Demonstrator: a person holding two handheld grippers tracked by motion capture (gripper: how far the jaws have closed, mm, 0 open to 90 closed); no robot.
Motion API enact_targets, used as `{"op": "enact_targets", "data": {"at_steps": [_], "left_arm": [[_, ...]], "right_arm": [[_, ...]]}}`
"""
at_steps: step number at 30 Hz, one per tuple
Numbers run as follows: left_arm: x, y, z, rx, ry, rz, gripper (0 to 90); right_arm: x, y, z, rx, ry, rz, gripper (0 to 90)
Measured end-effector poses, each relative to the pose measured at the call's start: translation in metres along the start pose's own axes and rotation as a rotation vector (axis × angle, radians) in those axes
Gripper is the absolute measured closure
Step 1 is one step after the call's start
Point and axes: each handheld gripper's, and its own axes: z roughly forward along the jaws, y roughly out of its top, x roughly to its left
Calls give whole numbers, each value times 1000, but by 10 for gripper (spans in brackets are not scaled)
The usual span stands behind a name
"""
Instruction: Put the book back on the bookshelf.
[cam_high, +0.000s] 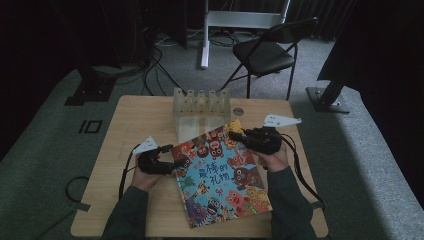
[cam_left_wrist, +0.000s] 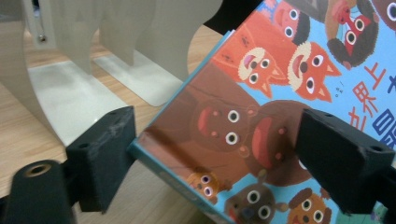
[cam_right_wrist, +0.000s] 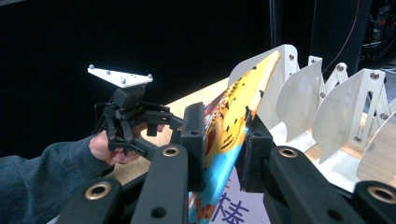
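Note:
A picture book (cam_high: 220, 175) with cartoon animals on a blue cover lies slanted on the wooden table (cam_high: 135, 115). My right gripper (cam_high: 235, 134) is shut on the book's far right corner; in the right gripper view its jaws (cam_right_wrist: 224, 144) pinch the book (cam_right_wrist: 233, 107) and hold that edge raised beside the rack. My left gripper (cam_high: 177, 164) is at the book's left corner. In the left gripper view its jaws (cam_left_wrist: 219, 158) stand wide open, with the book's corner (cam_left_wrist: 261, 116) lying between them and not squeezed.
A pale book rack (cam_high: 201, 107) with several upright dividers stands at the table's back middle, just beyond the book. A small round object (cam_high: 238, 111) lies to its right. Behind the table are a black folding chair (cam_high: 265, 50), stand legs and floor cables.

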Motion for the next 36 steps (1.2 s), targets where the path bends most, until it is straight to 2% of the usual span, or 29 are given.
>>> {"op": "enact_targets", "data": {"at_steps": [2,3,7,11,15,23,28,33,36], "left_arm": [[0,0,0,0,0,0,114],[1,0,1,-5,-16,-22,115],[2,-1,2,-10,-33,-37,114],[4,-3,6,-4,-72,-62,93],[3,-2,7,-6,-68,-64,76],[5,-2,9,-7,-84,-101,78],[4,0,9,-6,-78,-114,79],[1,5,10,5,-57,-135,103],[1,6,10,-9,-57,-148,151]], "right_arm": [[0,0,0,-1,1,1,762],[0,0,0,-3,1,-3,763],[1,0,-1,-6,4,-6,762],[1,0,-1,-10,8,-10,763],[1,0,-1,-11,10,-12,762],[1,0,-1,-15,15,-12,761],[1,0,-1,-15,15,-10,761],[-1,0,-2,-7,4,-16,758],[-2,0,-4,-8,4,-14,756]]}}
